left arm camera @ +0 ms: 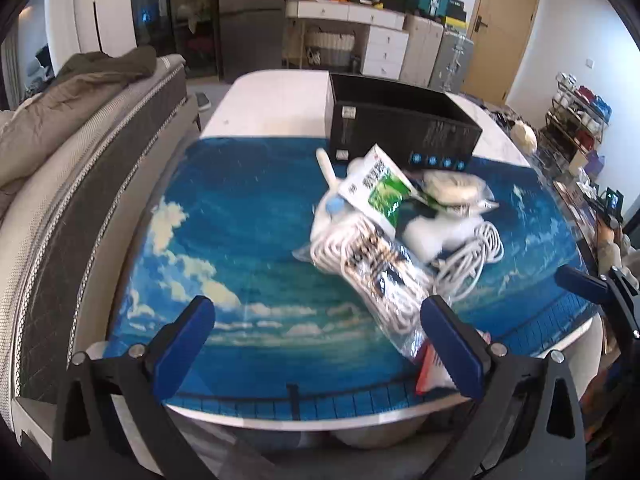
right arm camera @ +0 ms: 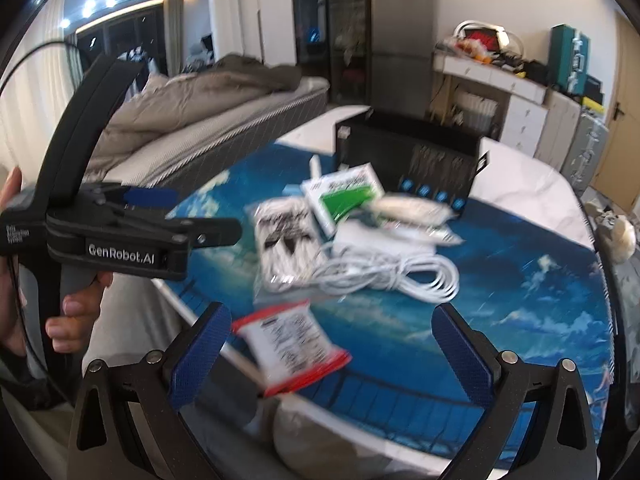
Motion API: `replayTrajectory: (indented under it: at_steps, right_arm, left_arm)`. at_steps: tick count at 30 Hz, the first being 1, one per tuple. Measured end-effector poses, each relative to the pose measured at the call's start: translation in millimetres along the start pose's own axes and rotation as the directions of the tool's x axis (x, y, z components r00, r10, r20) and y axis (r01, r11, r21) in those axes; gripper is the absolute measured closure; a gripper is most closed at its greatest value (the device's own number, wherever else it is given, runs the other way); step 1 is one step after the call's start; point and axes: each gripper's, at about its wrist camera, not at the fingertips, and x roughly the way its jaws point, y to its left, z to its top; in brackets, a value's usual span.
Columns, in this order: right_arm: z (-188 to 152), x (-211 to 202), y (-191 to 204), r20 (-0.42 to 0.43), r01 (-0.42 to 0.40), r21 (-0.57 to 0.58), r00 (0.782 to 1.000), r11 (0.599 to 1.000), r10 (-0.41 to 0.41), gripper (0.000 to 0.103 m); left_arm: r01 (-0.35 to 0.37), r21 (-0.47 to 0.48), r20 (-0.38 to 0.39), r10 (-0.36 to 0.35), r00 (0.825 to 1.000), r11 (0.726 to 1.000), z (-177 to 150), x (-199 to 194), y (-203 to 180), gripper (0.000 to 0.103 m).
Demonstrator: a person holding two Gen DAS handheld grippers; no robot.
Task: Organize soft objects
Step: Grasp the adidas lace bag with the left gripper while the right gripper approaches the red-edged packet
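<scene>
A pile of soft packets lies on the blue sky-print mat [left arm camera: 224,240]: a bagged white rope bundle [left arm camera: 376,268] [right arm camera: 286,240], a green-and-white packet [left arm camera: 380,188] [right arm camera: 344,196], a bagged cream item [left arm camera: 456,188] [right arm camera: 412,208], a white coiled cable [left arm camera: 472,252] [right arm camera: 400,276] and a red-edged packet [right arm camera: 292,344] at the mat's near edge. A black open box [left arm camera: 404,128] [right arm camera: 412,152] stands behind the pile. My left gripper [left arm camera: 320,344] is open and empty, near the rope bundle. My right gripper [right arm camera: 336,352] is open and empty, above the red-edged packet.
A bed with a grey quilt [left arm camera: 72,96] lies left of the table. A white drawer unit [left arm camera: 376,40] and suitcases stand at the back wall. The left gripper's body [right arm camera: 120,232], held by a hand, shows in the right wrist view. The table's white top [left arm camera: 276,96] shows beyond the mat.
</scene>
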Motion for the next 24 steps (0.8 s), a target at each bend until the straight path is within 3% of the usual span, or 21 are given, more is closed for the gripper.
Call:
replayTrajectory:
  at_steps: [14,19,24]
  right_arm:
    - [-10.9,33.9,22.0,-0.116,-0.023,-0.087,0.993,0.996,0.013,0.001]
    - [-19.4,51.5,4.9,-0.152,0.135,-0.113,0.977,0.984,-0.151,0.001]
    - [-24.4,44.9,-41.9,-0.158,0.248,0.019,0.957,0.969,-0.242,0.001]
  left_arm:
    - [-0.008,-0.004,-0.061,0.008,0.998,1.000,-10.6,8.2,6.8,0.000]
    - [-0.009,0.009,-0.076,0.010,0.997,1.000,-10.6,16.9,2.1,0.000]
    - [0.009,0.050,-0.088,-0.004,0.996,0.999,-1.2,31.0,-17.8,0.000]
